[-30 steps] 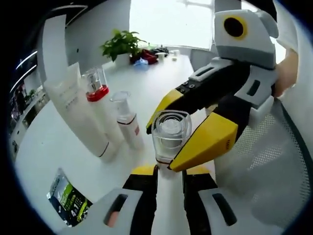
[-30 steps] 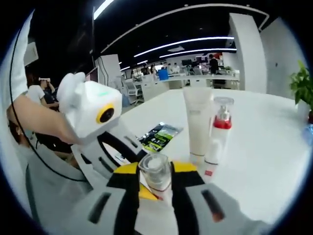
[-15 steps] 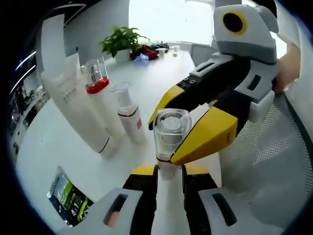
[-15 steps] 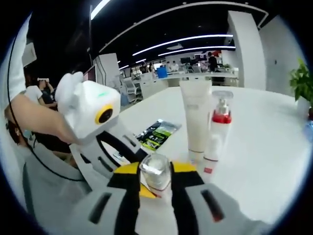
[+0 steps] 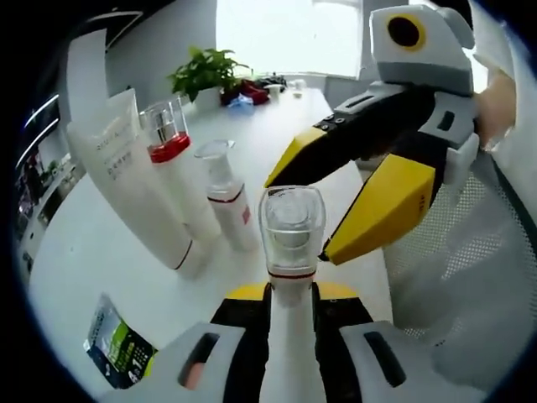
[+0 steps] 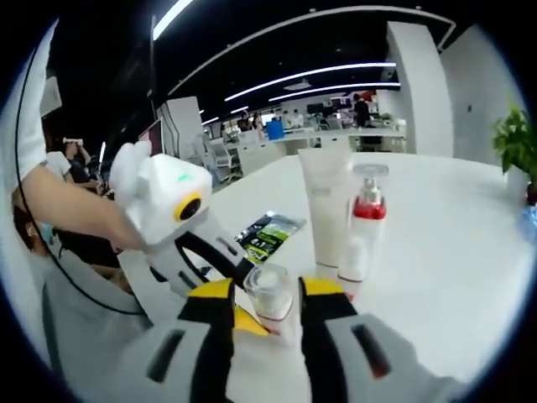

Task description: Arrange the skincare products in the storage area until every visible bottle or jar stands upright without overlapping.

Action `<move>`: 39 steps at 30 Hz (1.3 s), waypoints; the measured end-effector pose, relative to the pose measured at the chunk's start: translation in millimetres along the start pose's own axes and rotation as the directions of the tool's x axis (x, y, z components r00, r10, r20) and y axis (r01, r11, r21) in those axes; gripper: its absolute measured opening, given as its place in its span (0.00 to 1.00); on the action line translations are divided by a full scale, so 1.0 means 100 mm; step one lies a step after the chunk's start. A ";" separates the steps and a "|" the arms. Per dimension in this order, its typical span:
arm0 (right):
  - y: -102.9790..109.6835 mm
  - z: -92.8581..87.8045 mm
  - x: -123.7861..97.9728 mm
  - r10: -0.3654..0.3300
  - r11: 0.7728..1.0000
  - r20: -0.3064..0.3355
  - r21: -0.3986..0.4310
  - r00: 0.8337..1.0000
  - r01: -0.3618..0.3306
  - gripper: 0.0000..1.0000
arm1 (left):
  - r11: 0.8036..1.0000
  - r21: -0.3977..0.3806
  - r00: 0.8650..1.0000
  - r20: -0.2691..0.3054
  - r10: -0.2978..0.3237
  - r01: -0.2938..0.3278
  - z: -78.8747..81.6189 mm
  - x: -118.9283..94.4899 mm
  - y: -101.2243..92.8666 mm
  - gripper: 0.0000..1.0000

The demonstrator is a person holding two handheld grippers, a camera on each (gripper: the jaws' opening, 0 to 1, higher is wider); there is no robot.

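White table (image 5: 277,134), long, in an open office.

Held item: one white pump bottle with a clear cap (image 5: 291,220) and a thin red band under the cap. It stands upright between the jaws of the left gripper (image 5: 291,295), which are closed against its white body just below the cap. In the right gripper view the same bottle (image 6: 270,295) sits between the yellow tips of the right gripper (image 6: 267,304).

Right gripper, as seen in the left gripper view (image 5: 369,180): it comes in from the right, jaws spread wide, one yellow tip behind the cap and the other to the right of it, neither touching the bottle. It grips nothing.

Left gripper, as seen in the right gripper view (image 6: 239,281): it comes in from the left, a hand (image 6: 63,201) behind its white housing.

Standing on the table, upright, in a close row:
- tall white tube (image 5: 134,189), cap end down;
- white pump bottle with a red collar (image 5: 172,159) and clear cap, just beside the tube;
- small white bottle (image 5: 228,201) with a clear cap and a red band, just beside the red-collared one.

Lying flat: a dark and green sachet (image 5: 117,344), near the tube's foot.

Far end of table: a potted green plant (image 5: 208,74) and some small coloured items too blurred to name.
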State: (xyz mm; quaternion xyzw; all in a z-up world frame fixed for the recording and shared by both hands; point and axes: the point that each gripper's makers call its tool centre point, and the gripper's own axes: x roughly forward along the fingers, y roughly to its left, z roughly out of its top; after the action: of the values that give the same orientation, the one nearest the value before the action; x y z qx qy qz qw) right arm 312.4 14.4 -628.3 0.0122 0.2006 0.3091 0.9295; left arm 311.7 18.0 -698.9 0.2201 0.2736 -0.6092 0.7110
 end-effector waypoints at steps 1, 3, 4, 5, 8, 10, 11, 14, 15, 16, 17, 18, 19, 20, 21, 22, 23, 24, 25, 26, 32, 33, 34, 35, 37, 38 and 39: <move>-0.01 0.01 -0.02 -0.002 1.000 0.001 -0.005 1.000 0.002 0.34 | 1.000 0.009 1.000 -0.005 -0.001 0.001 0.00 0.01 0.01 0.15; -0.04 0.02 -0.05 -0.004 1.000 0.003 -0.009 1.000 0.004 0.38 | 1.000 0.015 1.000 -0.012 -0.006 0.006 -0.01 0.02 0.03 0.15; -0.05 0.03 -0.07 -0.004 1.000 0.003 -0.011 1.000 0.004 0.40 | 1.000 0.019 1.000 -0.015 -0.010 0.011 -0.03 0.02 0.05 0.14; -0.06 0.03 -0.09 -0.006 1.000 0.003 -0.014 1.000 0.006 0.42 | 1.000 0.021 1.000 -0.019 -0.010 0.010 -0.04 0.02 0.07 0.00; -0.10 0.03 -0.14 -0.013 1.000 0.003 -0.005 1.000 0.013 0.48 | 0.999 -0.046 1.000 0.017 0.017 -0.016 -0.04 0.08 0.15 0.00; -0.14 0.01 -0.15 -0.024 1.000 0.001 -0.004 1.000 0.024 0.50 | 1.000 -0.025 1.000 0.014 0.016 -0.016 -0.04 0.09 0.18 0.00; -0.16 -0.01 -0.15 -0.031 1.000 -0.005 0.000 1.000 0.031 0.49 | 1.000 -0.026 1.000 0.014 0.017 -0.016 -0.03 0.09 0.18 0.00; -0.19 -0.06 -0.14 -0.036 0.999 -0.018 0.006 0.999 0.036 0.48 | 1.000 -0.016 1.000 0.004 0.008 -0.008 -0.05 0.13 0.15 0.05; -0.20 -0.07 -0.13 -0.037 0.999 -0.022 0.010 0.999 0.037 0.48 | 1.000 -0.015 1.000 0.001 0.004 -0.004 -0.06 0.13 0.13 0.09; -0.20 -0.10 -0.12 -0.035 0.999 -0.030 0.012 0.999 0.036 0.47 | 1.000 -0.013 1.000 -0.001 -0.003 0.003 -0.06 0.14 0.10 0.10; -0.19 -0.10 -0.12 -0.034 0.999 -0.032 0.007 0.999 0.035 0.47 | 1.000 -0.013 1.000 -0.002 -0.010 0.010 -0.06 0.15 0.09 0.11; -0.19 -0.10 -0.11 -0.033 0.999 -0.034 0.007 0.999 0.033 0.46 | 1.000 -0.015 1.000 -0.002 -0.015 0.015 -0.06 0.15 0.07 0.11; -0.18 -0.10 -0.11 -0.031 1.000 -0.036 0.005 0.999 0.031 0.45 | 1.000 -0.015 1.000 -0.002 -0.020 0.020 -0.05 0.16 0.05 0.11; -0.17 -0.11 -0.10 -0.027 1.000 -0.042 0.000 0.999 0.027 0.44 | 1.000 -0.015 1.000 -0.003 -0.023 0.023 -0.04 0.18 0.03 0.12; -0.17 -0.12 -0.09 -0.027 1.000 -0.046 -0.004 0.999 0.027 0.43 | 1.000 -0.012 1.000 -0.003 -0.028 0.028 -0.03 0.19 0.00 0.12; -0.16 -0.13 -0.09 -0.028 1.000 -0.053 -0.007 0.998 0.027 0.42 | 1.000 -0.010 1.000 -0.003 -0.030 0.030 -0.03 0.20 -0.02 0.13; -0.15 -0.16 -0.08 -0.030 0.999 -0.066 -0.015 0.997 0.029 0.40 | 0.999 -0.011 1.000 -0.003 -0.031 0.031 -0.02 0.23 -0.03 0.14; -0.16 -0.19 -0.08 -0.037 0.999 -0.082 -0.026 0.996 0.035 0.36 | 0.999 -0.012 0.999 0.000 -0.035 0.035 -0.01 0.22 -0.04 0.14; -0.16 -0.23 -0.09 -0.044 0.998 -0.104 -0.047 0.994 0.039 0.32 | 0.999 -0.014 0.999 0.002 -0.036 0.036 -0.01 0.23 -0.05 0.14; -0.18 -0.29 -0.09 -0.064 0.996 -0.137 -0.076 0.988 0.054 0.27 | 0.999 -0.015 0.999 0.004 -0.038 0.039 -0.01 0.24 -0.06 0.13; -0.14 -0.30 -0.07 -0.043 0.997 -0.136 -0.070 0.990 0.034 0.23 | 0.999 -0.010 0.999 0.004 -0.047 0.047 0.01 0.21 -0.10 0.14; -0.14 -0.30 -0.07 -0.042 0.997 -0.138 -0.070 0.990 0.032 0.23 | 0.999 -0.008 0.999 0.005 -0.046 0.046 0.02 0.19 -0.10 0.15; -0.13 -0.30 -0.07 -0.039 0.997 -0.139 -0.070 0.989 0.029 0.23 | 0.999 -0.007 0.999 0.005 -0.047 0.047 0.02 0.18 -0.10 0.15; -0.13 -0.29 -0.08 -0.037 0.997 -0.138 -0.071 0.990 0.027 0.22 | 0.999 -0.007 0.999 0.006 -0.050 0.050 0.03 0.17 -0.11 0.17; -0.13 -0.25 -0.08 -0.031 0.997 -0.124 -0.072 0.992 0.022 0.22 | 0.999 -0.005 0.998 0.007 -0.054 0.054 0.04 0.15 -0.12 0.19; -0.13 -0.22 -0.09 -0.026 0.997 -0.115 -0.072 0.993 0.018 0.22 | 0.998 -0.003 0.998 0.007 -0.058 0.058 0.04 0.14 -0.13 0.20; -0.12 -0.20 -0.10 -0.020 0.997 -0.110 -0.075 0.994 0.012 0.22 | 0.998 -0.001 0.998 0.011 -0.063 0.063 0.06 0.12 -0.15 0.22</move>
State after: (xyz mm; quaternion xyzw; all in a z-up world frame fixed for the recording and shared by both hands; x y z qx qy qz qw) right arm 304.8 -3.2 -644.7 -0.0409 0.2404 0.3089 0.9193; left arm 299.1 3.0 -701.7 0.2075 0.2770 -0.6322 0.6933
